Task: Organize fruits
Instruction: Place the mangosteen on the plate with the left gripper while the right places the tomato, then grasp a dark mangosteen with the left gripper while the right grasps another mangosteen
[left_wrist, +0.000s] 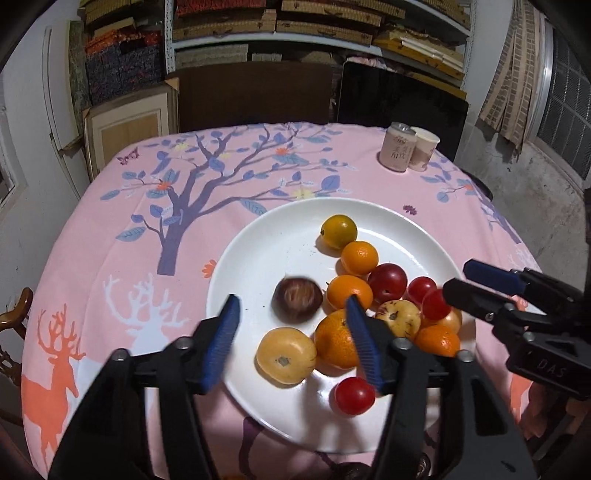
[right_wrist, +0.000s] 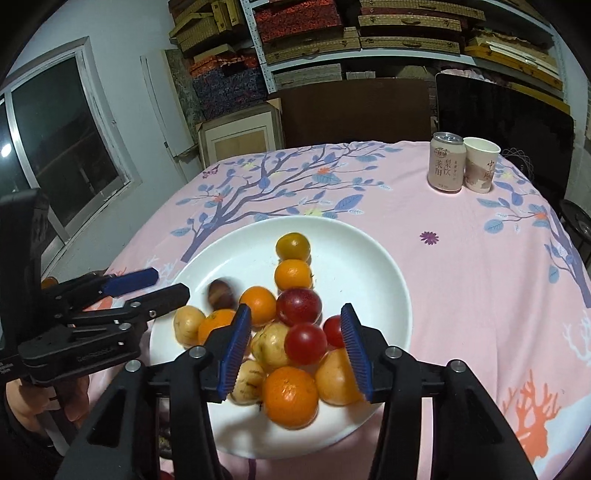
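Observation:
A white plate on the pink tablecloth holds several fruits: oranges, a red plum, cherry tomatoes, yellow fruits and a brown passion fruit, which looks motion-blurred. My left gripper is open and empty above the plate's near edge, with the brown fruit just beyond its fingertips. My right gripper is open and empty over the fruit pile, above a cherry tomato and an orange. The plate and brown fruit also show in the right wrist view.
A pink drink can and a paper cup stand at the table's far right. A dark chair and a black panel stand behind the table, before loaded shelves. A window is on the left wall.

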